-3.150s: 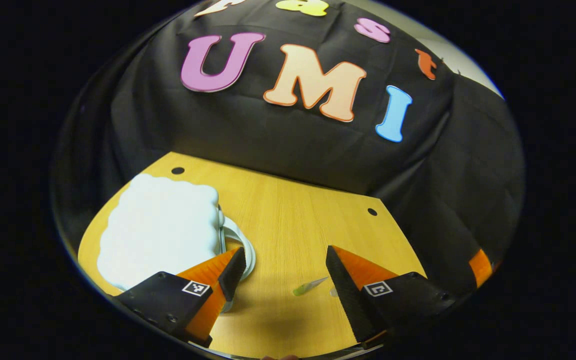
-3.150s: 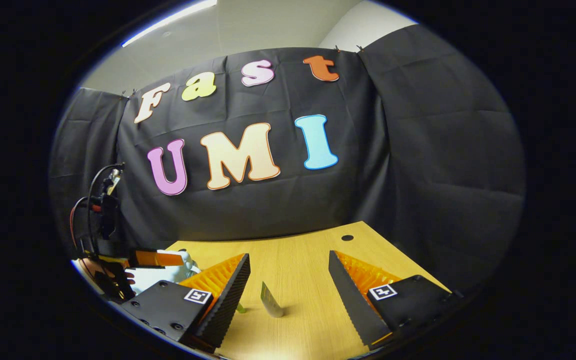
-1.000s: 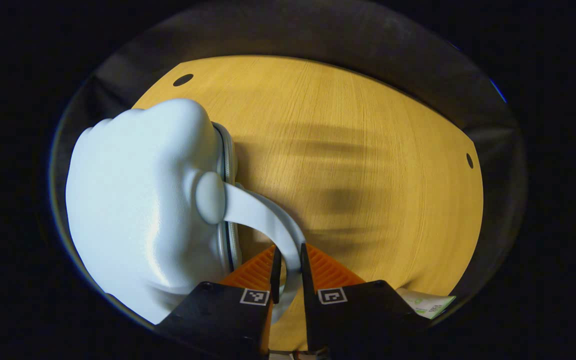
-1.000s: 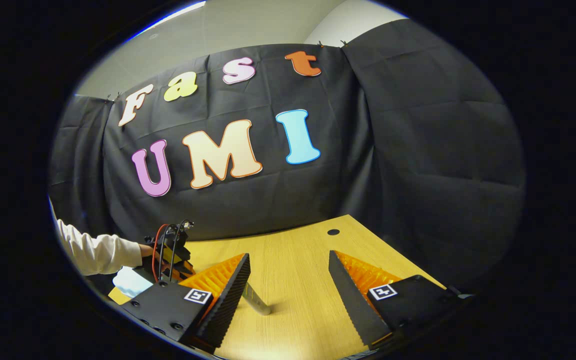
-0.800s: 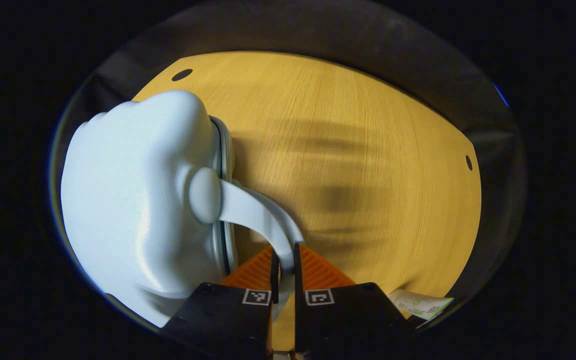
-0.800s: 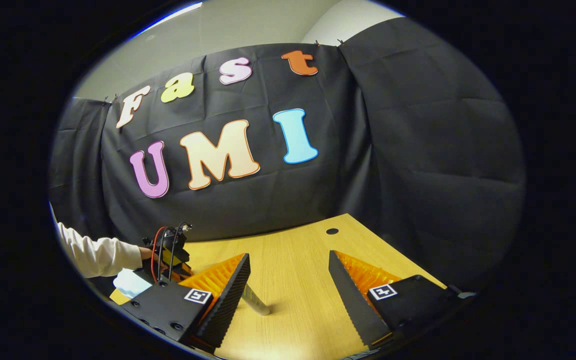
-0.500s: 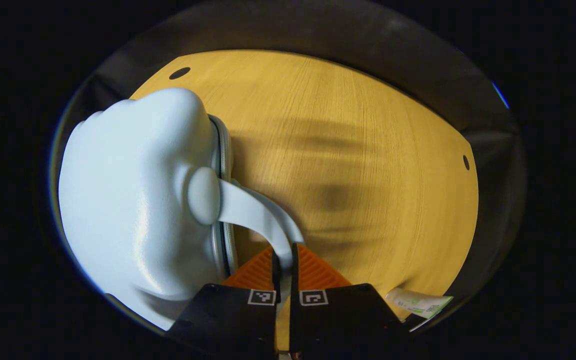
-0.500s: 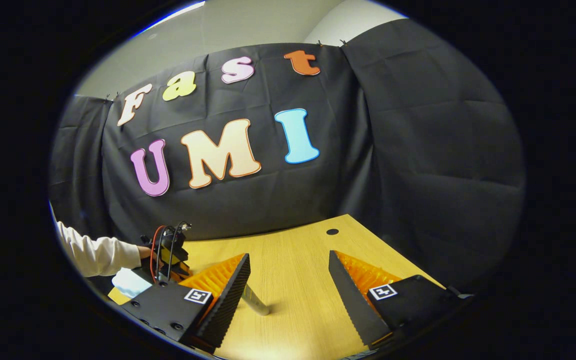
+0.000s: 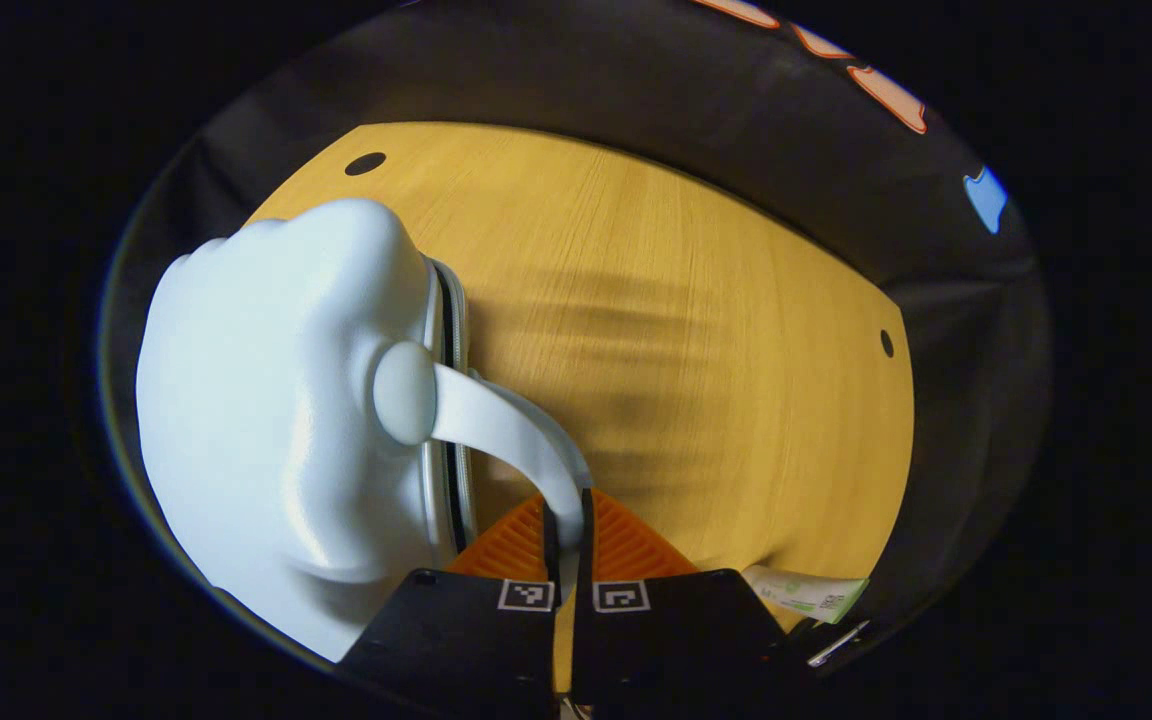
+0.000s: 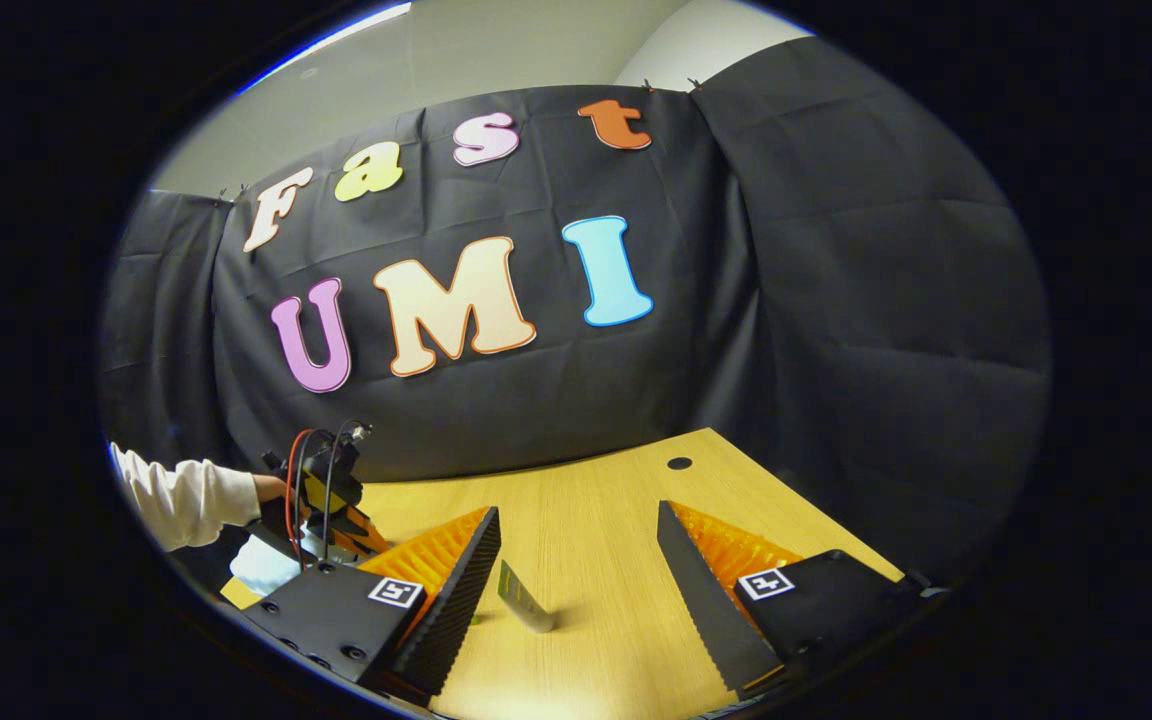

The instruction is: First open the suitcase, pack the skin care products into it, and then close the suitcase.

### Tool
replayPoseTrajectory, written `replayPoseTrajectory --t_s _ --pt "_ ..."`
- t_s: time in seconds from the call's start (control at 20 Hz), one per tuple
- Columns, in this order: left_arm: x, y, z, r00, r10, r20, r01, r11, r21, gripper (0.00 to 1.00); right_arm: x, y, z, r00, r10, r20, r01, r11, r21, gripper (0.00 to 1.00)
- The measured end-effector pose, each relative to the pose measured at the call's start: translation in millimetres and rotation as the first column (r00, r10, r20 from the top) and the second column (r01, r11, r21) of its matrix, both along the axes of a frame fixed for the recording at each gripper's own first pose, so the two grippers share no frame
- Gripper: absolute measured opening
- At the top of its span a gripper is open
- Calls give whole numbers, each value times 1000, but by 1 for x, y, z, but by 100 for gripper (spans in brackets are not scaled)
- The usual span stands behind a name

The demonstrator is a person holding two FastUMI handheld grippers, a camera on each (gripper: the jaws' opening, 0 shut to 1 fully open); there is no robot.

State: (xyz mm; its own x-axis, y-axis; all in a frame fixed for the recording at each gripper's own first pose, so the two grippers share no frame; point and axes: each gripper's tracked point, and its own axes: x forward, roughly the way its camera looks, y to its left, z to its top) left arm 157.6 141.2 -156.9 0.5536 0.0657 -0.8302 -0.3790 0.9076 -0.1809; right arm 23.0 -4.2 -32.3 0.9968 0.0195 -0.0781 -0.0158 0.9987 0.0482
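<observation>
while the left gripper (image 9: 564,520) pinches the pale handle (image 9: 506,435) of the suitcase (image 9: 276,410) between both fingers, the white shell lies on the wooden table (image 9: 696,330) with a dark gap at its seam. the right gripper (image 10: 576,560) hangs wide apart and empty over the table, a skin care tube (image 10: 524,598) between its fingers on the wood. a sleeve (image 10: 176,497) shows at far left.

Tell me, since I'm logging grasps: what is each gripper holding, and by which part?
The left gripper is shut on the suitcase, pinching its handle. The right gripper is open, holding nothing.
</observation>
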Motion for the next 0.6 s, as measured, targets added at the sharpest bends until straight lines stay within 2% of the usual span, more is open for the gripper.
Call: replayPoseTrajectory --t_s 0.15,0.5,0.55,0.6 --pt "-7 0 21 999 -10 46 11 999 -30 0 1 11 -2 1000 24 -4 -24 1000 1 98" --pt "-39 12 101 983 -23 183 30 999 -34 0 7 34 0 996 91 -2 -91 996 0 98" --pt "-46 16 114 979 -20 202 28 999 -38 0 8 37 -1 995 100 -5 -100 995 0 95" --pt "-53 22 125 975 -19 220 27 999 -35 0 9 41 -1 994 110 -8 -110 994 0 98"
